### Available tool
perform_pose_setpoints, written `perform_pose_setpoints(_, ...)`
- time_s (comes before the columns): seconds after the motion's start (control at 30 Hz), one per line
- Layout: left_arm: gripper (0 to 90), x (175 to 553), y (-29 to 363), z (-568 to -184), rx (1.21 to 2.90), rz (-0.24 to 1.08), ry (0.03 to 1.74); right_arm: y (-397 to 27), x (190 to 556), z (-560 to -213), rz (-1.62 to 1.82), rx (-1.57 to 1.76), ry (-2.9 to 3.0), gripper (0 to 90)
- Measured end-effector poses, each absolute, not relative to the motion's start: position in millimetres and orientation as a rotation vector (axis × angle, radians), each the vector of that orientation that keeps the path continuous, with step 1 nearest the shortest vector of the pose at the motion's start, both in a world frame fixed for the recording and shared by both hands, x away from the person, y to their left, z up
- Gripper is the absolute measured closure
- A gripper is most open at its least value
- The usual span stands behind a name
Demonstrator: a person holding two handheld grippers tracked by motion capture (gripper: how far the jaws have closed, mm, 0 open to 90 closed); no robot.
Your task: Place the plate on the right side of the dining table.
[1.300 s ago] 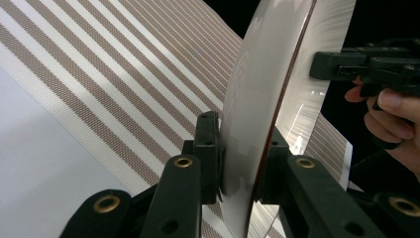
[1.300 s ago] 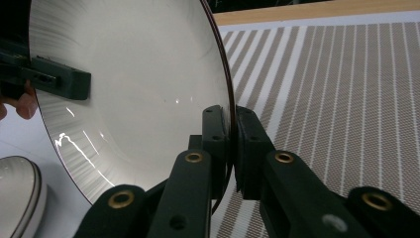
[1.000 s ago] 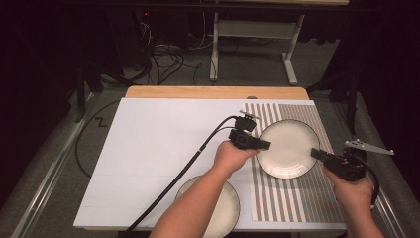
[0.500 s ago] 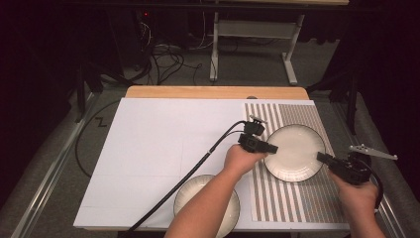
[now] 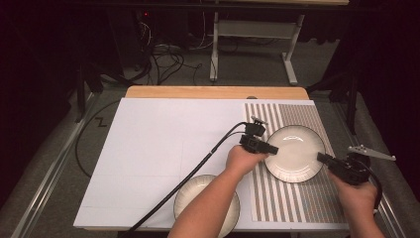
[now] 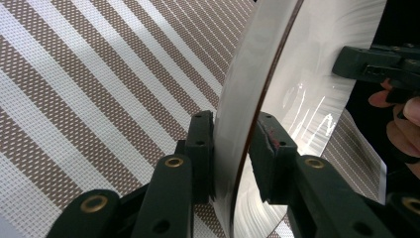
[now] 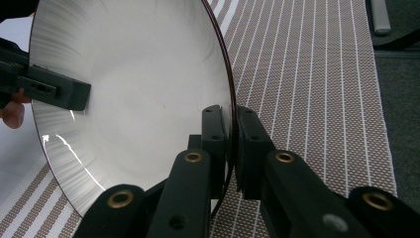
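A round white plate (image 5: 296, 151) with a dark rim sits low over the brown-and-white striped placemat (image 5: 297, 198); whether it rests on the mat I cannot tell. My left gripper (image 5: 271, 148) grips its left rim. In the left gripper view the plate (image 6: 307, 49) stands on edge between the jaws of that gripper (image 6: 232, 148), with the pads against the rim. My right gripper (image 5: 324, 158) holds the opposite rim. Its own view has the gripper (image 7: 231, 139) shut tight on the edge of the plate (image 7: 138, 99).
A second white plate (image 5: 195, 198) lies at the near edge of the white board (image 5: 163, 148), partly under my left forearm. The wooden table edge (image 5: 213, 92) runs along the back. Cables trail from the grippers, and the floor beyond is dark with table legs.
Both grippers and the plate between them have shifted a little to the right over the placemat. The left hand has sunk slightly.
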State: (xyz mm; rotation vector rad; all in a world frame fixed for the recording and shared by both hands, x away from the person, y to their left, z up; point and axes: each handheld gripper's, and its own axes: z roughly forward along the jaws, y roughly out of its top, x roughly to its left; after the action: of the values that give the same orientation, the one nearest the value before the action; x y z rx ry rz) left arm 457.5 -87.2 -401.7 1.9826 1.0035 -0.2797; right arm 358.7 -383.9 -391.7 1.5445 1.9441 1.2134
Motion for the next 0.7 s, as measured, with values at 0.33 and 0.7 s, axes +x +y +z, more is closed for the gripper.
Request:
perform_pose_setpoints(0.33,58.4,461,-84,-401,2.033,-0.17,1.0,-381,364,-390,1.222,1.519,1.957,87.1)
perform_pose_setpoints(0.7,46.4,449,-47,-371,2.002,-0.071,0.995,-374,372,-387,1.168,1.536,1.957,86.6)
